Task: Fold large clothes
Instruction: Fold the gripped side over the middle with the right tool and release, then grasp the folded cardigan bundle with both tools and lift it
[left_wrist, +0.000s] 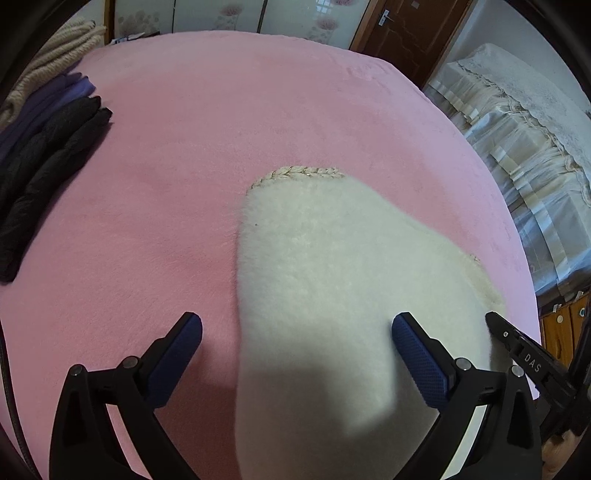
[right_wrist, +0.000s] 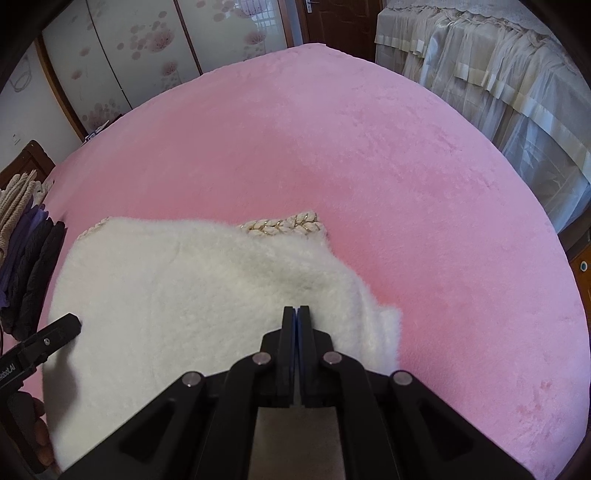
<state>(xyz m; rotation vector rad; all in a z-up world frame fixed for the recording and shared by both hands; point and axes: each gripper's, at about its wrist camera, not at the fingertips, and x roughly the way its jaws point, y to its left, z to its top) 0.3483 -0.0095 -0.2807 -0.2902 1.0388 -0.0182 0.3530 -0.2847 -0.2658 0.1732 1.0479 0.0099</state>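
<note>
Currently: left gripper spread wide, blue pads clear of any cloth pinch, straddling the left edge of the white fluffy garment. Nothing held. Right gripper pressed fully together over the garment's right half (whether fuzz is pinched between the tips, cannot tell). Garment lying flat on the pink bed cover, folded, braided gold-and-cream trim at its far edge, toward 12 o'clock in the right wrist view. In that view, tip of the left gripper entering at 8 o'clock, just at the garment's left border. In the left wrist view, right gripper's black finger poking in at 4 o'clock beside the garment. Stack of folded dark and purple clothes at 9–10 o'clock on the bed, well apart from the garment. Curtains at 1–2 o'clock past the bed.
</note>
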